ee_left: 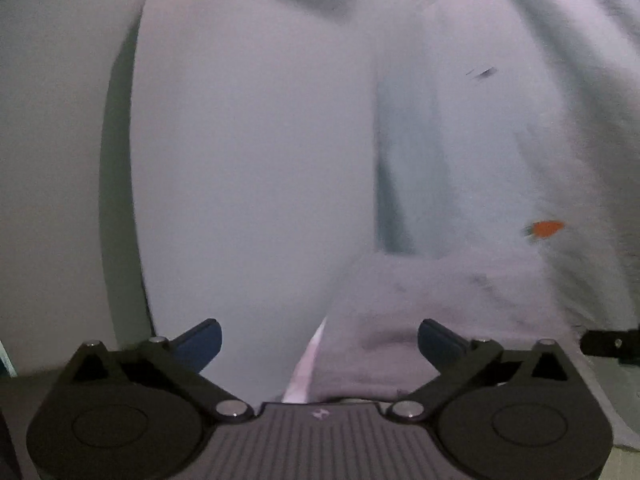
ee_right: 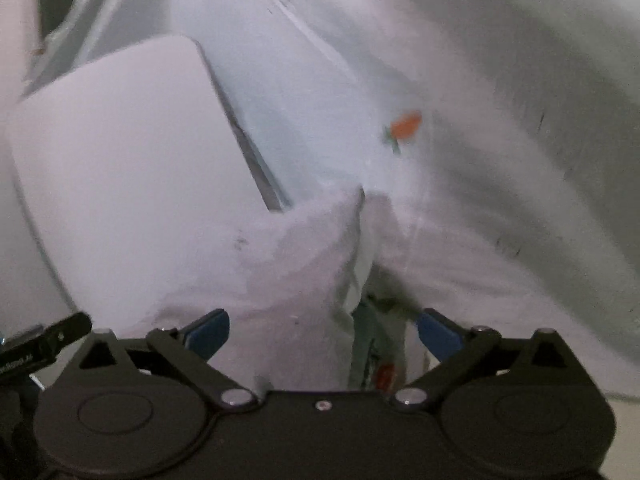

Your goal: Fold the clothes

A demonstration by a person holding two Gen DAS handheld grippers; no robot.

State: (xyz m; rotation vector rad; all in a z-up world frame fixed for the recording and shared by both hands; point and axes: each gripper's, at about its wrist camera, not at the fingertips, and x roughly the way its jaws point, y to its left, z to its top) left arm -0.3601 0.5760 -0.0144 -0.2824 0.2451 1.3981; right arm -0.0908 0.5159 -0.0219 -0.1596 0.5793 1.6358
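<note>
A white garment (ee_left: pixel 460 140) with a small orange embroidered mark (ee_left: pixel 544 228) fills both views, blurred. In the left wrist view my left gripper (ee_left: pixel 320 340) stands open. A bunched fold of the cloth (ee_left: pixel 400 300) lies between its blue pads (ee_left: pixel 200 340), and neither pad presses on it. In the right wrist view my right gripper (ee_right: pixel 324 336) is open too. A rumpled ridge of the garment (ee_right: pixel 304 264) rises between its blue pads (ee_right: pixel 440 338), apart from both. The orange mark (ee_right: pixel 406 126) sits beyond that ridge.
A smooth white flat panel with rounded corners (ee_left: pixel 248 160) (ee_right: pixel 120 160) lies left of the rumpled cloth; whether it is cloth or a board I cannot tell. A black part of the other gripper shows at the frame edge (ee_left: pixel 612 344) (ee_right: pixel 40 344). A pale surface (ee_left: pixel 40 200) lies on the left.
</note>
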